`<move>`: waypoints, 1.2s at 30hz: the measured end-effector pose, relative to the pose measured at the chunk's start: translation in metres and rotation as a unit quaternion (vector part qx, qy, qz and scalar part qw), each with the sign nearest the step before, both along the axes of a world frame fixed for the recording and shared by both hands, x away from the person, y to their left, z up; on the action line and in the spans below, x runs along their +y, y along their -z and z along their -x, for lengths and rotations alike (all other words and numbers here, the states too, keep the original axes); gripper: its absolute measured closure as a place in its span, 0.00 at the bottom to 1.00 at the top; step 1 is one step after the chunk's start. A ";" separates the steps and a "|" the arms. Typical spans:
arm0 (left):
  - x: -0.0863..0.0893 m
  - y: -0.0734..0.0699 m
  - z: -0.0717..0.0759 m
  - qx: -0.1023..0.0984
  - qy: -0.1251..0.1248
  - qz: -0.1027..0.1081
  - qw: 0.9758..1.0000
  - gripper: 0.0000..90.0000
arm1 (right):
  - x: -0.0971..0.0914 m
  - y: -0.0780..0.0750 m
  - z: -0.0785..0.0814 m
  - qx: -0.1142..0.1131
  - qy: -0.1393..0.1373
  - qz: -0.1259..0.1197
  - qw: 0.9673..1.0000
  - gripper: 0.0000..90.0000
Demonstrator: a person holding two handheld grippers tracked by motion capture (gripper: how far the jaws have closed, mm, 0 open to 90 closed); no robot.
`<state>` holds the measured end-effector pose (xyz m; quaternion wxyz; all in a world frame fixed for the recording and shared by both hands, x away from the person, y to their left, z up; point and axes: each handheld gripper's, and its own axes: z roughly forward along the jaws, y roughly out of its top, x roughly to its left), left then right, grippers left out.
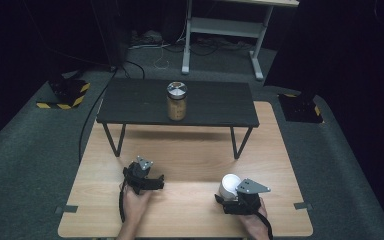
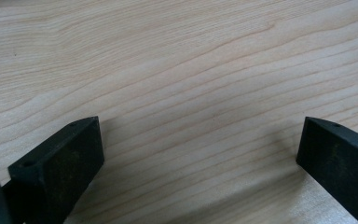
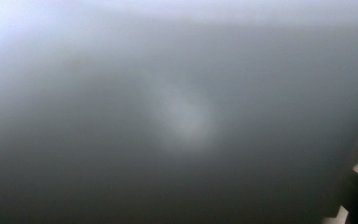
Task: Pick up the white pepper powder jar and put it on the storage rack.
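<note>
Here the white cup (image 1: pixel 228 184) sits between the right gripper's (image 1: pixel 226 196) jaws, grip unclear.

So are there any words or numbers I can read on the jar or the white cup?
None can be read.
Jar on the dark shelf: its golden side is too small and blurred to show any letters.
White cup at the right gripper: plain, and a grey blur in the right gripper view.
Wooden table: grain, no writing.

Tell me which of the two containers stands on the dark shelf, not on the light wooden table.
The amber jar with the silver lid stands on the dark shelf. The white cup stands on the light table, at the right gripper.
</note>
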<state>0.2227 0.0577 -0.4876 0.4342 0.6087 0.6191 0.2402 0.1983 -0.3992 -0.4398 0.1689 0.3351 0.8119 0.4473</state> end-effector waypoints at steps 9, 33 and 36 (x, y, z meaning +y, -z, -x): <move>0.000 0.000 0.000 0.000 -0.001 0.002 1.000 0.01 | 0.000 0.001 0.002 -0.004 0.000 -0.001 1.000 0.26; 0.000 0.000 0.000 0.000 0.000 0.000 1.000 0.00 | -0.002 0.004 0.006 -0.014 0.004 -0.006 1.000 0.34; 0.000 0.000 0.000 0.000 0.000 0.001 1.000 0.00 | -0.001 0.004 0.006 -0.014 0.004 -0.004 1.000 0.34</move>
